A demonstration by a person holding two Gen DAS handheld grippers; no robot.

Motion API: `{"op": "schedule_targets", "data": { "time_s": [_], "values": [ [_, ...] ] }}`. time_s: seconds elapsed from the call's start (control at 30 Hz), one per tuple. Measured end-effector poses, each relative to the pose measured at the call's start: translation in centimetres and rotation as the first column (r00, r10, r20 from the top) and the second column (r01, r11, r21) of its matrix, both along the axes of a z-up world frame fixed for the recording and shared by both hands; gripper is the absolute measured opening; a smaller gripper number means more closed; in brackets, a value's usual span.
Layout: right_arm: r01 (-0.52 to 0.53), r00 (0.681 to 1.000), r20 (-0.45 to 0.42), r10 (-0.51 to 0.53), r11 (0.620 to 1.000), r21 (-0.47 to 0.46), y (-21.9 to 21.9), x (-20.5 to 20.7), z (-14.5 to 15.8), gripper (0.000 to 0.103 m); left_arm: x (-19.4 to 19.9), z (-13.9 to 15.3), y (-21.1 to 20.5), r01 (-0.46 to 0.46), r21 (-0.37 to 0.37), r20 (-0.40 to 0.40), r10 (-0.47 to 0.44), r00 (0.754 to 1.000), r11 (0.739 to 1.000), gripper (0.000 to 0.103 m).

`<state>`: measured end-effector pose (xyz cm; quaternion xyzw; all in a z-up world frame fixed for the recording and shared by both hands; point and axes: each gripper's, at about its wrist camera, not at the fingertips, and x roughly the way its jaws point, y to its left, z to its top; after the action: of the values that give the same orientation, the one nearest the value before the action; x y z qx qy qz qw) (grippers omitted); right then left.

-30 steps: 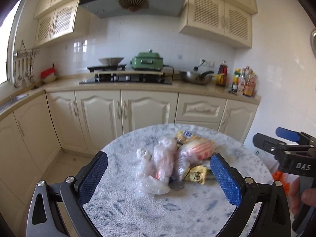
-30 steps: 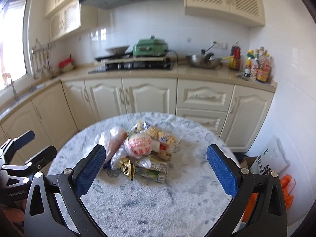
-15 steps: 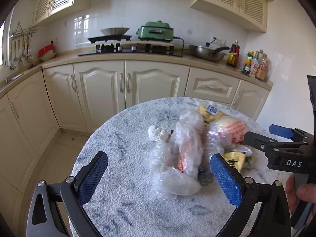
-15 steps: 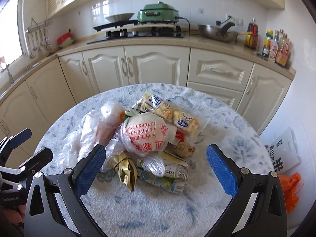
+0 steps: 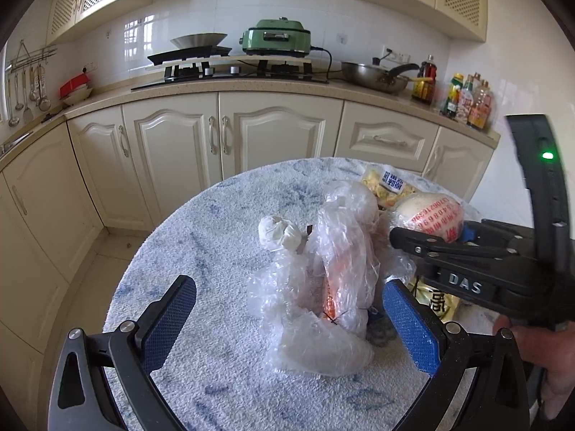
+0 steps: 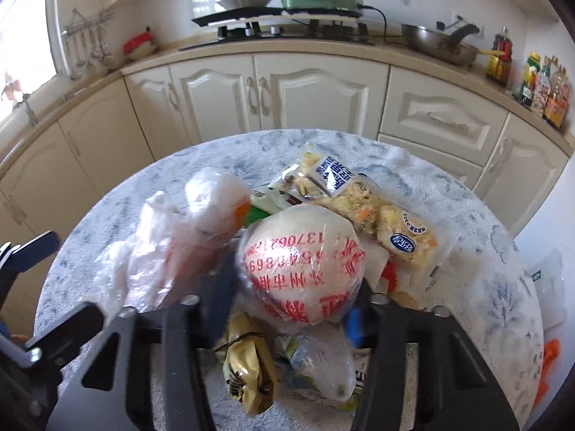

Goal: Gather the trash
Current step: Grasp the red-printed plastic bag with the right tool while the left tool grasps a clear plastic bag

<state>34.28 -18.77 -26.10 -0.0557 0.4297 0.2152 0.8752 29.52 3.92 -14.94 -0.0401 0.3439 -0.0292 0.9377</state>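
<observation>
Your left hand-held gripper [image 5: 287, 319] stands wide open, low over the round speckled surface [image 5: 215, 222]. Its blue pads flank a crumpled clear plastic bag [image 5: 337, 276] with something orange inside, and neither pad touches the bag. A small knotted white bag [image 5: 278, 233] lies just beside the clear one, on its far left.

Your right hand-held gripper [image 6: 291, 301] has its fingers drawn in on both sides of a round white bundle wrapped in red-printed plastic [image 6: 302, 251]; the blue pads press at its lower flanks, so it looks clamped on the bundle. In the left wrist view that bundle [image 5: 431, 215] sits above the right gripper's black frame.

The rest of the trash is heaped in the middle of the surface. Behind the bundle lies a clear snack packet with blue labels [image 6: 363, 201]. Below it sit a crumpled gold wrapper [image 6: 248, 370] and a clear bag with greenish contents [image 6: 316, 366], partly hidden by the gripper frame. A green cooker [image 5: 276, 36] and a wok [image 5: 373, 75] stand on the kitchen counter behind.
</observation>
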Motion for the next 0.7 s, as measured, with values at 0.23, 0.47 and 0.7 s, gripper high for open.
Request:
{"op": "schedule_targets", "data": {
  "time_s": [0.23,0.47,0.7],
  "values": [
    [0.051,0.999,-0.01,-0.05,0.992,0.119,-3.6,-1.3,1.4,0.042,2.0,-1.1,-1.6,0.028,0.033,-0.012,-0.028,1.0,0.999,0.102],
    [0.095,0.995,0.009,-0.097,0.985,0.146,-6.7,-2.8,2.9,0.042,5.3,-3.2,-3.4,0.069,0.053,-0.083,-0.065,0.994,0.996,0.075],
    [0.105,0.994,0.01,-0.108,0.978,0.178,-8.2,-3.7,3.4,0.042,6.6,-3.4,-5.8,0.087,0.183,-0.064,-0.077,0.995,0.979,0.084]
  ]
}}
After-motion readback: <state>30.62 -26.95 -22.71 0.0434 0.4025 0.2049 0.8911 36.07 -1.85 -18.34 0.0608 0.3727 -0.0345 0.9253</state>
